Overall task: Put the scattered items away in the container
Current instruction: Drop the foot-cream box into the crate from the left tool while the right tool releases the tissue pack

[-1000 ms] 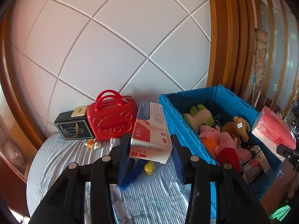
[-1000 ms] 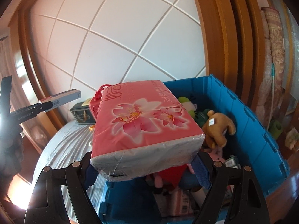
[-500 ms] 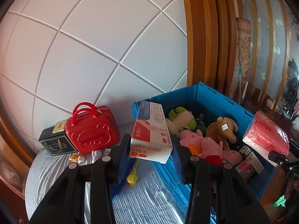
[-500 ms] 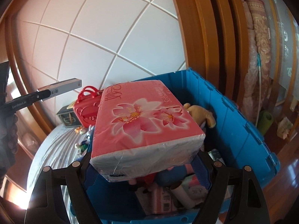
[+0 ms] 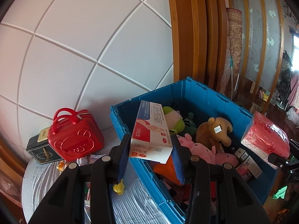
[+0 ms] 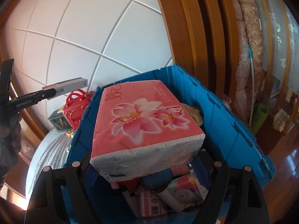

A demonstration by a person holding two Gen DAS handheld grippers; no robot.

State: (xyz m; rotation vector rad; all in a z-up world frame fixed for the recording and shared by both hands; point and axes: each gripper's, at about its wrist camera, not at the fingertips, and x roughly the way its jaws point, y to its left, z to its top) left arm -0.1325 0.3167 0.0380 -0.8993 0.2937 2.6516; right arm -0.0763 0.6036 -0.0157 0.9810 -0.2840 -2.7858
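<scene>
My left gripper (image 5: 150,145) is shut on a white and red medicine box (image 5: 151,130), which hangs over the near left rim of the blue crate (image 5: 207,97). The crate holds plush toys, among them a brown bear (image 5: 214,132), pink pigs (image 5: 198,149) and a green frog (image 5: 173,119), plus small cartons. My right gripper (image 6: 145,160) is shut on a pink flowered tissue pack (image 6: 145,119), held above the inside of the blue crate (image 6: 220,115). That same tissue pack (image 5: 265,140) shows at the right edge of the left wrist view.
A red toy case (image 5: 74,140), a dark box (image 5: 41,151) and small toys, one a yellow duck (image 5: 118,186), lie on the round pale-clothed table (image 5: 46,175) left of the crate. A white panelled wall and wooden frame stand behind. A rolled carpet (image 6: 248,46) leans at the right.
Both grippers have carried their loads rightward toward the crate; the medicine box now overlaps its rim and the tissue pack hangs lower over the toys inside. Neither grip has changed.
</scene>
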